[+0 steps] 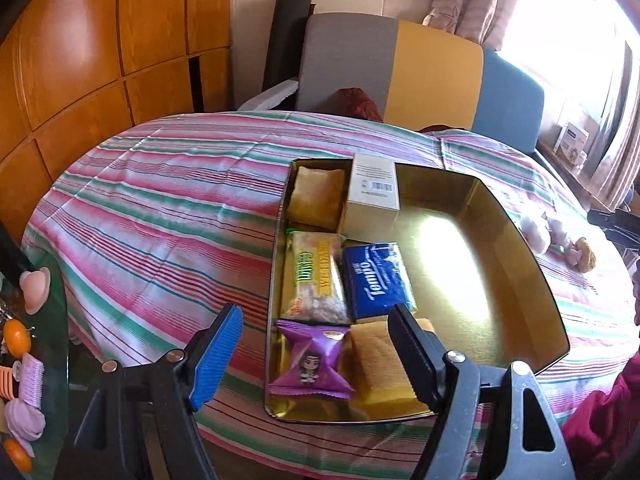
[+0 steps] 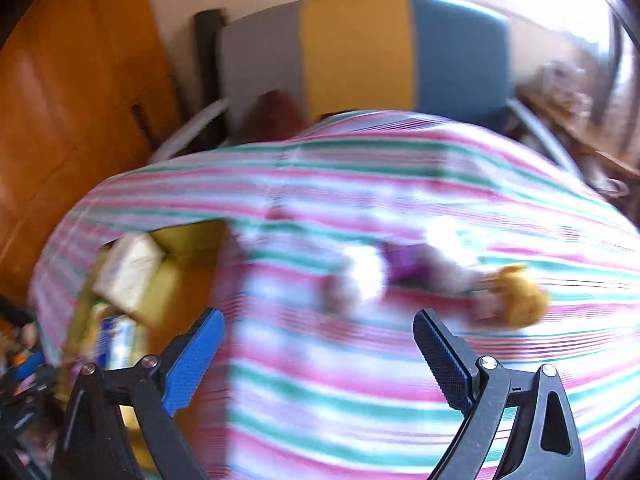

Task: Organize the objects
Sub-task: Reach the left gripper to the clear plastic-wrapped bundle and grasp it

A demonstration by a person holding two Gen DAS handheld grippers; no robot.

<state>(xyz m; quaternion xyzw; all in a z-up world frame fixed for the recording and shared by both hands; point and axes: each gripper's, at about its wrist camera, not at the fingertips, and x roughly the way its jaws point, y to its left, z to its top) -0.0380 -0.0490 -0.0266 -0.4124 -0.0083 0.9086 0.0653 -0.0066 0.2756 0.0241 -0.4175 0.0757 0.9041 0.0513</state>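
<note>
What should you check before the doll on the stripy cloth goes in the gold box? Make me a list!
1. Right gripper open and holding nothing: ok.
2. Left gripper open and holding nothing: ok.
3. Doll lying loose on the striped cloth, ahead of the right gripper: ok.
4. Sharp view of the doll for a grasp: not ok, the right wrist picture is blurred.
5. Free room in the gold tray: ok, its right half is bare; the snacks and the Tempo pack fill the left.
6. Best spot to grip on the doll: cannot tell.
</note>
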